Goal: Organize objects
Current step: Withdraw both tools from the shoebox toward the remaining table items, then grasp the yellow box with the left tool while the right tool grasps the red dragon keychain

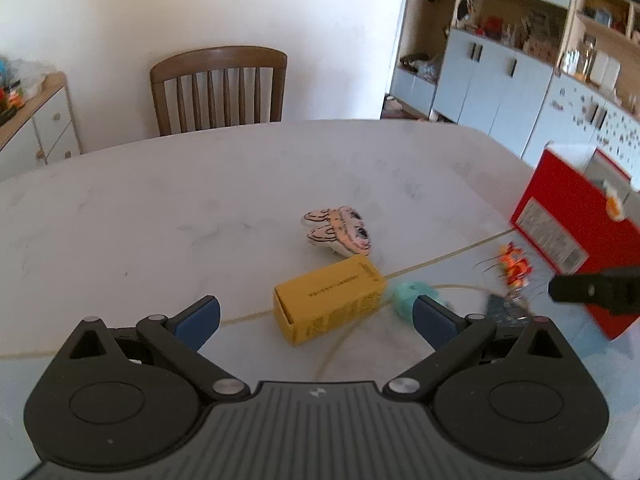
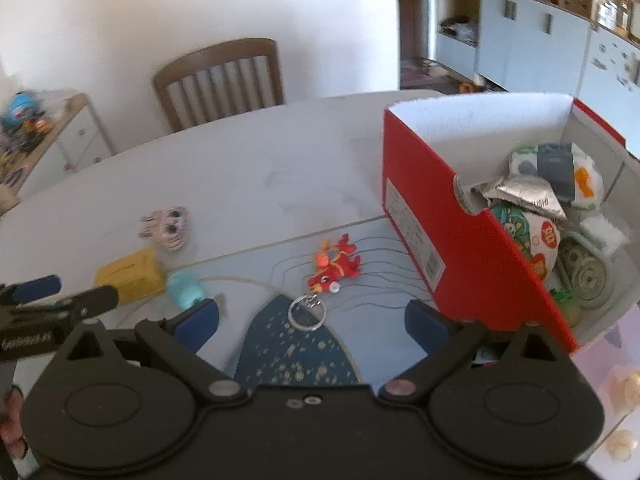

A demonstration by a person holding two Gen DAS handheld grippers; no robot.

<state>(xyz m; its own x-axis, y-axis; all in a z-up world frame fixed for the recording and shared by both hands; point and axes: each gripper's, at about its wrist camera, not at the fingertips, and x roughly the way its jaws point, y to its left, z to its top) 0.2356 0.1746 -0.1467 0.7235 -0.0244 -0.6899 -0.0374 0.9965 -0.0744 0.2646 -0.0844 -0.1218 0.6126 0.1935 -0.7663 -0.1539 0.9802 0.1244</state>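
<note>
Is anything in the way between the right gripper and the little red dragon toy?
Nothing visible blocks it. The red plush dragon keychain lies in the open on the table just ahead of the open right hand-held gripper, with only its own silver ring between them. The red cardboard box stands off to the right.

Left wrist view: red box (image 1: 568,240) cut by right edge, contents hidden. Red keychain (image 1: 514,268) motion-blurred, shape unreadable. Teal thing (image 1: 404,300) partly behind yellow box (image 1: 330,300) and a blue pad (image 1: 434,318). Right wrist view: teal thing (image 2: 184,288) blurred, identity unclear. Print on yellow box (image 2: 132,274) too small to read.
</note>
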